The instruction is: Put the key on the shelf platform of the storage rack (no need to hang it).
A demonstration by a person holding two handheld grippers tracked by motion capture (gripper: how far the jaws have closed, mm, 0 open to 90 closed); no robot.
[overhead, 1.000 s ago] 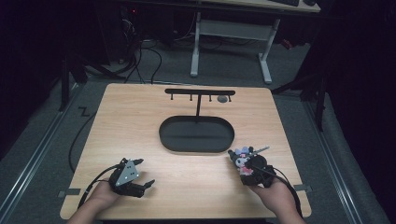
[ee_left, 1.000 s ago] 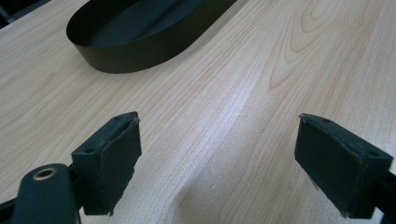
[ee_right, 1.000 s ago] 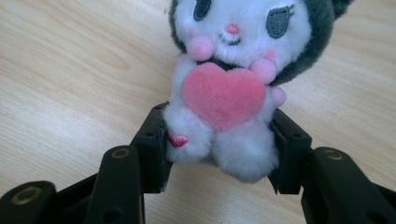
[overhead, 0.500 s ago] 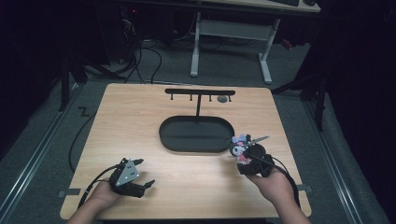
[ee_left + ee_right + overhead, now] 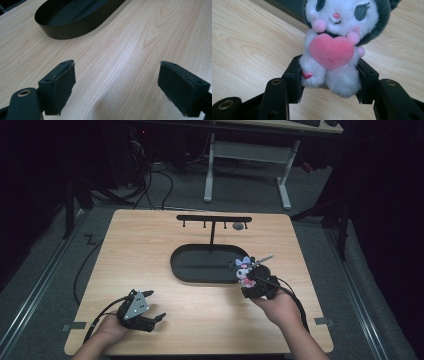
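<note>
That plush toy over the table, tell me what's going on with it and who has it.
A person works at a wooden table with a hand-held gripper in each hand. The right hand-held gripper is shut on a small plush toy, white and dark grey with a pink heart, clamped around its lower body and held just by the right end of the black oval tray. The left hand-held gripper waits open over bare wood near the table's front edge. A black rack with hooks stands behind the tray.

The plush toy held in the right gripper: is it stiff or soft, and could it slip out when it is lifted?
The plush toy looks soft: its fluffy body bulges out between the right gripper jaws. It is probably light for its size, being a stuffed toy. A slip seems unlikely, since the jaws press into its lower body from both sides, though the large head above may wobble.
</note>
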